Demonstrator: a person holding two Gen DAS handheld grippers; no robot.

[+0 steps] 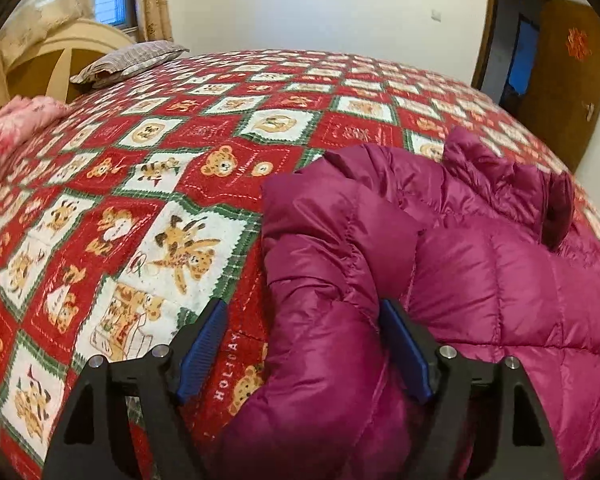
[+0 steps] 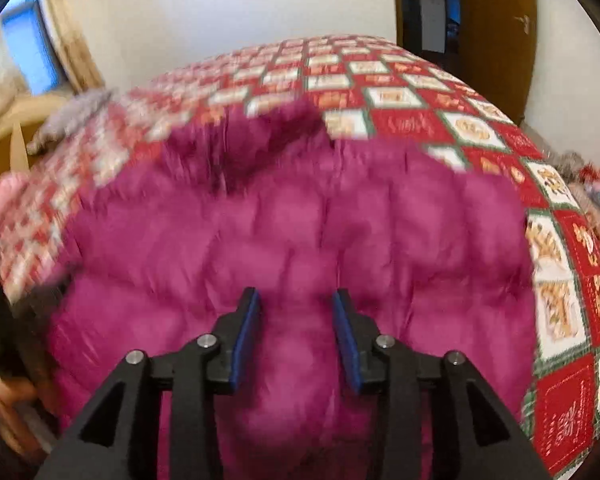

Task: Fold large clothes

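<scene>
In the right wrist view we find nearly everything smeared by blur, so the stitching of the magenta down jacket (image 2: 300,220) is hard to read and its lower hem is cut off at 6 o'clock. Our right hand-held gripper (image 2: 296,300) hangs over the jacket with its jaws parted and nothing clamped between them. In the left wrist view our left hand-held gripper (image 1: 300,312) is spread wide around a folded sleeve (image 1: 324,248); the right pad presses the fabric, the left stands clear. The jacket lies on the bed (image 1: 180,128), from 3 to 6 o'clock. Toward 10 o'clock sits a striped pillow (image 1: 132,60).
</scene>
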